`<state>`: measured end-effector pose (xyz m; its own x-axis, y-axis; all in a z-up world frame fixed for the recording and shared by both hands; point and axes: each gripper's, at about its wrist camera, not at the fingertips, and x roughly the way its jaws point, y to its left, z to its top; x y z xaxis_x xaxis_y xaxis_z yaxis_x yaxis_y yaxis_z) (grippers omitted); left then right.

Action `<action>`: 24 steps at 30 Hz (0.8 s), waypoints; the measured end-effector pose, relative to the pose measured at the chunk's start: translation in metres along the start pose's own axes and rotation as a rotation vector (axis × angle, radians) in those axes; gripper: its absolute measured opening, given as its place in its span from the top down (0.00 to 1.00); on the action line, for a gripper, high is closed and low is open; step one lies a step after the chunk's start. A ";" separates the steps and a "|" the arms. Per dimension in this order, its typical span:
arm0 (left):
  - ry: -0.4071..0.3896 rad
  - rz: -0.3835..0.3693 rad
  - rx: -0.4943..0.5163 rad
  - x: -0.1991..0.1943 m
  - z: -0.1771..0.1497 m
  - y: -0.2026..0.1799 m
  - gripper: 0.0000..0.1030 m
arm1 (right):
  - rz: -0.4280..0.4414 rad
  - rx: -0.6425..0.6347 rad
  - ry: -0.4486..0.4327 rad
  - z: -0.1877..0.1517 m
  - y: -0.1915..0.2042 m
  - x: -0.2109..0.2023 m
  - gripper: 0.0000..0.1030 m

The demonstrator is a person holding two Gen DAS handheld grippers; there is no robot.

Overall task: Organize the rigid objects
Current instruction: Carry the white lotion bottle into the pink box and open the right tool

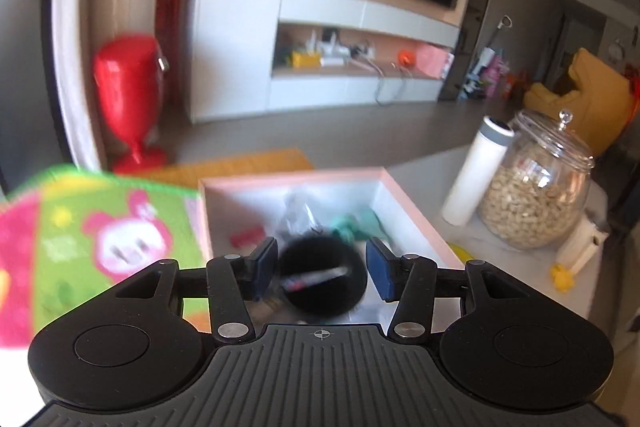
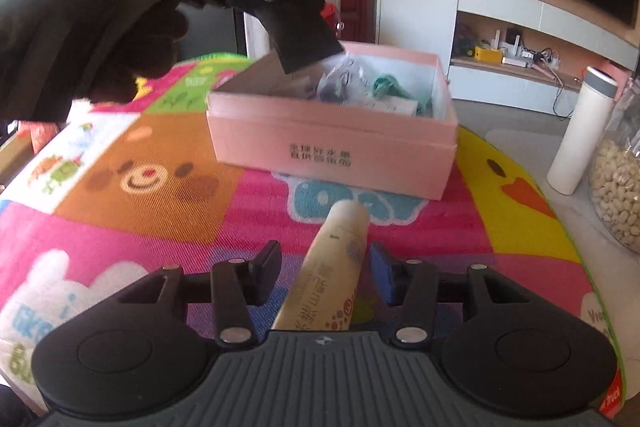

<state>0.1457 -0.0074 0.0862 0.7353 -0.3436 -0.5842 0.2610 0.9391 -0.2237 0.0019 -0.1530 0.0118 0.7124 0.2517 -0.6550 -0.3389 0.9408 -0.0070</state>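
Tube (image 2: 332, 267) is the thing the coming move turns on: 1 cream-coloured tube with printed lettering, lying on the colourful mat (image 2: 160, 195) directly ahead of the right gripper (image 2: 326, 277), its long axis running away from the camera toward the pink box (image 2: 332, 143), rounded tip short of the box's near wall. It lies between the 2 fingers, nearer the blue pad on the right, with a plain gap to the dark finger on the left; I judge the pads are not pressing it, so the jaws stand part open around it without a hold. The right hand is clearly the nearer one to this tube.

The left gripper (image 1: 322, 269) hangs over the open box (image 1: 416, 211), as the right wrist view also shows, a gloved hand (image 2: 80, 39) carrying it above the box's far left corner. Its jaws stand about half open. A round black object (image 1: 324, 281) with a pale label shows blurred between the fingers in the left wrist view; whether it is gripped or simply lies in the box beneath I cannot tell, though gaps show on both sides.

Counts: 1 box, holding several small items including 1 red piece (image 1: 246, 237) and teal pieces (image 1: 356, 225); 1 white flask (image 1: 476, 175); 1 glass jar (image 1: 540, 195) of pale nuts; 1 tube
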 end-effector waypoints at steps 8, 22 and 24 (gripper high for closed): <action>-0.172 -0.123 -0.198 -0.023 -0.035 0.037 0.49 | 0.011 -0.040 -0.007 -0.005 0.003 0.002 0.65; -0.062 -0.009 -0.250 -0.098 -0.114 0.071 0.49 | 0.051 0.017 -0.235 0.083 -0.017 -0.074 1.00; -0.047 0.000 -0.244 -0.103 -0.121 0.069 0.49 | 0.058 0.003 -0.193 0.095 -0.018 -0.069 0.99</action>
<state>0.0121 0.0918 0.0363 0.7651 -0.3372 -0.5485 0.1066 0.9065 -0.4085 0.0172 -0.1653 0.1286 0.7966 0.3438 -0.4972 -0.3810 0.9241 0.0285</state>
